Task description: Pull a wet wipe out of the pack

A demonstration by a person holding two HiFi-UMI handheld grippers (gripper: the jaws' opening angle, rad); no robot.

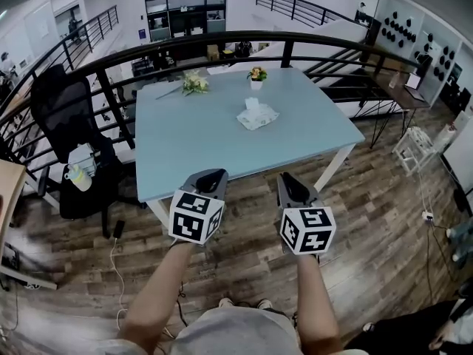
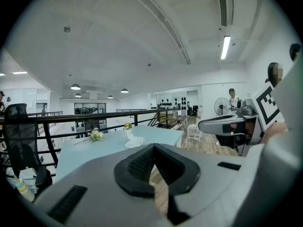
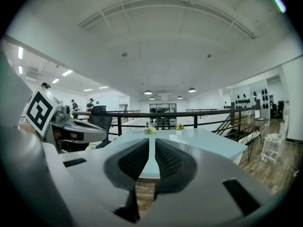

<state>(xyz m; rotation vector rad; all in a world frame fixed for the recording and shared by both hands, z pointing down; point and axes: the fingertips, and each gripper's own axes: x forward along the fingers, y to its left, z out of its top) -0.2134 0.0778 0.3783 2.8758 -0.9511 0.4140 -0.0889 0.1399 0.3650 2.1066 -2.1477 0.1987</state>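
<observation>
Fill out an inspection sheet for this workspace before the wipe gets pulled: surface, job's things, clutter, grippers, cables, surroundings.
Surface: light blue table, on a wood floor.
Job's things: wet wipe pack near the table's middle, a wipe sticking up from it.
Clutter: flower pot and flower bunch toward the far edge.
Grippers: left gripper and right gripper both shut, nothing between the jaws, held short of the table.
Cables: white cable on the floor, left.
Surroundings: black railing, black chair, white stool.

Smooth matt table top [image 1: 199, 146], wood-plank floor [image 1: 384, 228], black metal railing [image 1: 287, 52].
</observation>
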